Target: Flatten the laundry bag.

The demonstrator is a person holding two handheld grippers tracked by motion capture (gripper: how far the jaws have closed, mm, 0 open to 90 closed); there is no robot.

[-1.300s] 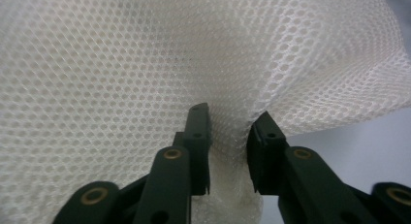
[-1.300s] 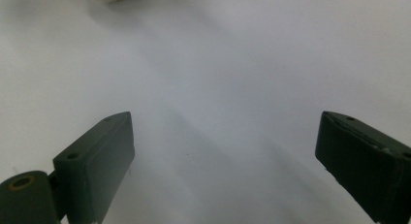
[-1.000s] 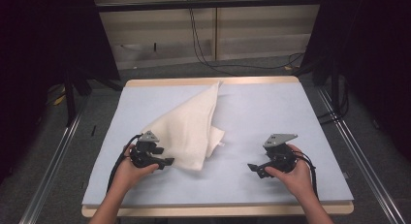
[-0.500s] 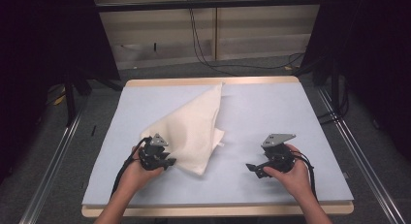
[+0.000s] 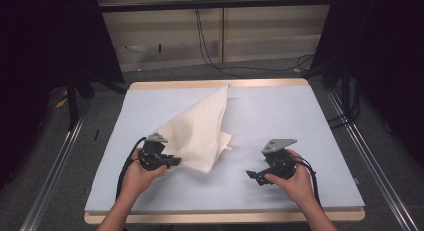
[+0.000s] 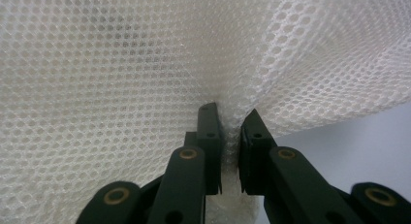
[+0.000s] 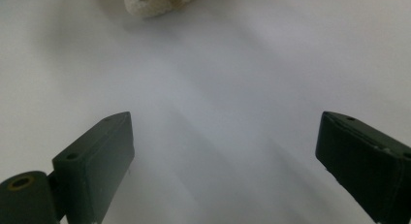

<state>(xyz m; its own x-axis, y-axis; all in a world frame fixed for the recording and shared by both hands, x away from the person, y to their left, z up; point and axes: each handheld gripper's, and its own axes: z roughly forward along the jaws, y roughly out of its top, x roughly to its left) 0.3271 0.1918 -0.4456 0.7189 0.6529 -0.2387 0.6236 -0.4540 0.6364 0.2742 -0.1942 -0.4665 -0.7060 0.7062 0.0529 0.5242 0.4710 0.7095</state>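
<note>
Mesh cloth (image 5: pixel 200 128) lies folded on the left half of the table (image 5: pixel 300 116). Your left gripper (image 6: pixel 229 136) has just been closing and pinches its near edge. Your right gripper (image 7: pixel 223 151) waits wide open, empty. Next, lift and spread the cloth.

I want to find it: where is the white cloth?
High view: the white cloth lies left of the table's middle, its near edge pinched in the left tongs.

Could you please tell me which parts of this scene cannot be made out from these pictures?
- High view: the left gripper's tips are hidden by the cream mesh cloth.
- Left gripper view: the cloth hides the table beyond; its edges are cut off by the frame.
- Right gripper view: a blurred, cropped white bit at the top edge, beyond the open right gripper.
</note>
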